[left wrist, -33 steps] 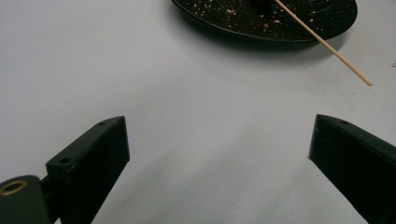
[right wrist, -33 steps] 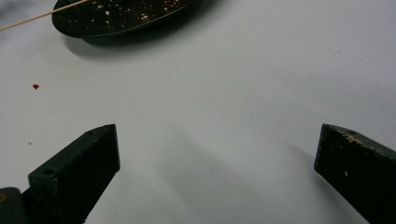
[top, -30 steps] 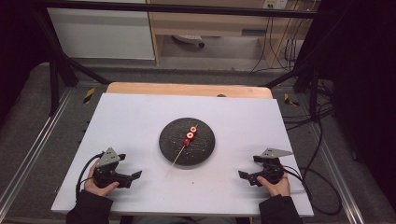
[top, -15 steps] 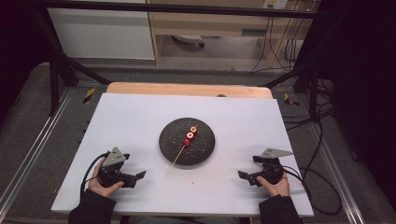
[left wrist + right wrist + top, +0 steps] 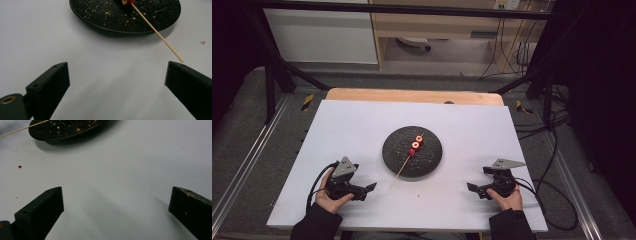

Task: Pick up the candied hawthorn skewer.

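High view looks down; both close views share the plate

Skewer on plate, between grippers

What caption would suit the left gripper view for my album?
Open left claw low over the white table, its jaws wide apart, facing a skewer that pokes off a black plate.

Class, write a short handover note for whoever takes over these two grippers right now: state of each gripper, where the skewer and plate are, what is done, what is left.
Left gripper: open, holding nothing, on the table near the skewer's bare end.
Right gripper: open, holding nothing, to the right of the plate.
Skewer: lies on the black plate at table centre, red pieces threaded on, its stick end past the near rim.
Done: nothing gripped yet.
Left: probably grip the stick end with the left gripper, then work on the pieces.
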`<action>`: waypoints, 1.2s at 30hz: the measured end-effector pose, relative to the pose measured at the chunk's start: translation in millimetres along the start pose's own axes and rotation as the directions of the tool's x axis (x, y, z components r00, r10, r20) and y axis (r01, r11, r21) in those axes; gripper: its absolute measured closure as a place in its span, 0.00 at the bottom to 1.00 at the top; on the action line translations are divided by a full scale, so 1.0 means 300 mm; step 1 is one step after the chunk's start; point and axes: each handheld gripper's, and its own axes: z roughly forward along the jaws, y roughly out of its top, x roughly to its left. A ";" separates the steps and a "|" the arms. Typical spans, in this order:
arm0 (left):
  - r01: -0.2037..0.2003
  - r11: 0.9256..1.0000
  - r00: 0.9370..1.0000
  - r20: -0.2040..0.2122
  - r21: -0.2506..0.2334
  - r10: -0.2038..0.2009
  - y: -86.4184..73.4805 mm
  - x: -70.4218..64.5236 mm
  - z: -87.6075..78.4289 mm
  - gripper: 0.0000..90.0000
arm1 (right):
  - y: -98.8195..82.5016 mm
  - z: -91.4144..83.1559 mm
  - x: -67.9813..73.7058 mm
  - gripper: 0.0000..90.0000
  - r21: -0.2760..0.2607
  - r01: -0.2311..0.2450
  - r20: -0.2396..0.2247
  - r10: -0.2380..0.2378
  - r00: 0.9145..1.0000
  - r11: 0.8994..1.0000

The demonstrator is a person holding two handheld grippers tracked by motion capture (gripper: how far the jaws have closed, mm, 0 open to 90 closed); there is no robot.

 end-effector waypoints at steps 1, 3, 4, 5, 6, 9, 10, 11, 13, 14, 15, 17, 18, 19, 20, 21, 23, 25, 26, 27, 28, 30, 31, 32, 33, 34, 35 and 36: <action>0.001 1.000 1.000 0.000 0.000 -0.001 0.006 -0.004 0.002 0.06 | 0.000 0.000 -0.001 0.01 0.000 0.003 0.001 -0.003 1.000 1.000; 0.005 1.000 1.000 -0.001 -0.002 -0.005 0.021 -0.012 0.004 0.06 | 0.000 0.001 0.000 0.01 0.003 0.003 0.002 -0.003 1.000 1.000; 0.005 1.000 1.000 -0.001 -0.002 -0.005 0.021 -0.012 0.004 0.06 | 0.000 0.001 0.000 0.01 0.003 0.003 0.002 -0.003 1.000 1.000; 0.007 1.000 1.000 -0.004 0.003 -0.007 0.037 -0.021 0.010 0.06 | 0.000 0.001 0.000 0.01 0.002 0.002 0.002 -0.002 1.000 1.000; 0.007 1.000 1.000 -0.004 0.003 -0.007 0.037 -0.021 0.010 0.06 | -0.001 0.001 0.000 0.01 0.001 0.002 0.001 -0.002 1.000 1.000; 0.007 1.000 1.000 -0.008 0.012 -0.006 0.073 -0.040 0.029 0.06 | -0.001 0.002 0.001 0.01 0.001 0.003 0.004 -0.003 1.000 1.000; 0.007 1.000 1.000 -0.008 0.012 -0.006 0.073 -0.040 0.029 0.06 | -0.001 0.001 0.000 0.01 0.001 0.004 0.005 -0.004 1.000 1.000; 0.007 1.000 1.000 -0.011 0.015 -0.007 0.084 -0.045 0.035 0.07 | -0.001 0.001 0.001 0.01 0.001 0.004 0.005 -0.004 1.000 1.000; 0.009 1.000 1.000 -0.011 0.019 -0.009 0.105 -0.057 0.047 0.07 | -0.001 0.001 0.001 0.01 0.000 0.004 0.004 -0.004 1.000 1.000; 0.010 1.000 1.000 -0.013 0.022 -0.010 0.116 -0.063 0.053 0.07 | -0.001 0.001 0.001 0.01 0.000 0.004 0.004 -0.004 1.000 1.000; 0.013 1.000 1.000 -0.011 0.022 -0.013 0.127 -0.069 0.059 0.08 | -0.001 0.001 0.001 0.01 0.000 0.004 0.004 -0.004 1.000 1.000; 0.013 0.999 1.000 -0.010 0.033 -0.012 0.158 -0.086 0.084 0.08 | -0.001 0.001 0.001 0.01 -0.001 0.004 0.004 -0.004 1.000 1.000; 0.013 0.999 1.000 -0.010 0.033 -0.012 0.158 -0.086 0.084 0.09 | -0.001 0.001 0.001 0.01 0.000 0.004 0.005 -0.004 1.000 1.000; 0.012 0.999 1.000 -0.013 0.037 -0.012 0.168 -0.091 0.094 0.09 | -0.001 0.001 0.001 0.01 0.000 0.004 0.005 -0.004 1.000 1.000; 0.009 0.999 1.000 -0.016 0.043 -0.008 0.177 -0.096 0.104 0.10 | -0.001 0.000 0.001 0.01 -0.001 0.004 0.005 -0.004 1.000 1.000; 0.008 0.999 1.000 -0.017 0.049 -0.007 0.186 -0.100 0.115 0.11 | -0.001 0.000 0.001 0.01 -0.001 0.005 0.004 -0.005 1.000 1.000; 0.009 0.998 1.000 -0.016 0.063 -0.008 0.202 -0.108 0.139 0.13 | -0.001 0.000 0.001 0.01 -0.001 0.004 0.005 -0.004 1.000 1.000; 0.007 0.996 1.000 -0.016 0.087 -0.005 0.226 -0.121 0.174 0.16 | -0.001 0.001 0.001 0.01 0.000 0.004 0.004 -0.004 1.000 1.000; 0.007 0.996 1.000 -0.016 0.087 -0.005 0.226 -0.121 0.174 0.17 | -0.001 0.000 0.001 0.01 0.000 0.005 0.005 -0.005 1.000 1.000; 0.006 0.996 1.000 -0.017 0.093 -0.005 0.233 -0.125 0.185 0.20 | -0.001 0.000 0.001 0.01 -0.001 0.005 0.005 -0.005 1.000 1.000; 0.005 0.995 1.000 -0.019 0.099 -0.003 0.241 -0.130 0.195 0.20 | -0.001 0.000 0.001 0.01 -0.001 0.005 0.005 -0.005 1.000 1.000; 0.003 0.993 1.000 -0.024 0.114 0.000 0.254 -0.137 0.215 0.28 | -0.001 0.000 0.001 0.01 -0.001 0.004 0.004 -0.004 1.000 1.000; 0.008 0.993 1.000 -0.027 0.122 -0.005 0.260 -0.140 0.225 0.31 | -0.001 0.000 0.001 0.01 -0.001 0.004 0.003 -0.004 1.000 1.000; 0.010 0.991 1.000 -0.026 0.131 -0.007 0.266 -0.142 0.234 0.34 | -0.001 0.000 0.001 0.01 -0.001 0.004 0.003 -0.004 1.000 1.000; 0.011 0.990 1.000 -0.028 0.141 -0.007 0.272 -0.144 0.244 0.37 | -0.001 0.000 0.001 0.01 -0.001 0.005 0.002 -0.005 1.000 1.000; 0.017 0.989 0.999 -0.036 0.149 -0.012 0.277 -0.145 0.254 0.40 | -0.001 0.000 0.001 0.01 -0.001 0.004 0.002 -0.004 1.000 1.000; 0.022 0.987 0.999 -0.043 0.158 -0.016 0.281 -0.145 0.263 0.40 | -0.001 0.000 0.001 0.01 -0.001 0.004 0.002 -0.004 1.000 1.000; 0.025 0.985 0.999 -0.047 0.169 -0.017 0.284 -0.145 0.272 0.47 | -0.001 0.000 0.001 0.01 0.001 0.004 0.001 -0.004 1.000 1.000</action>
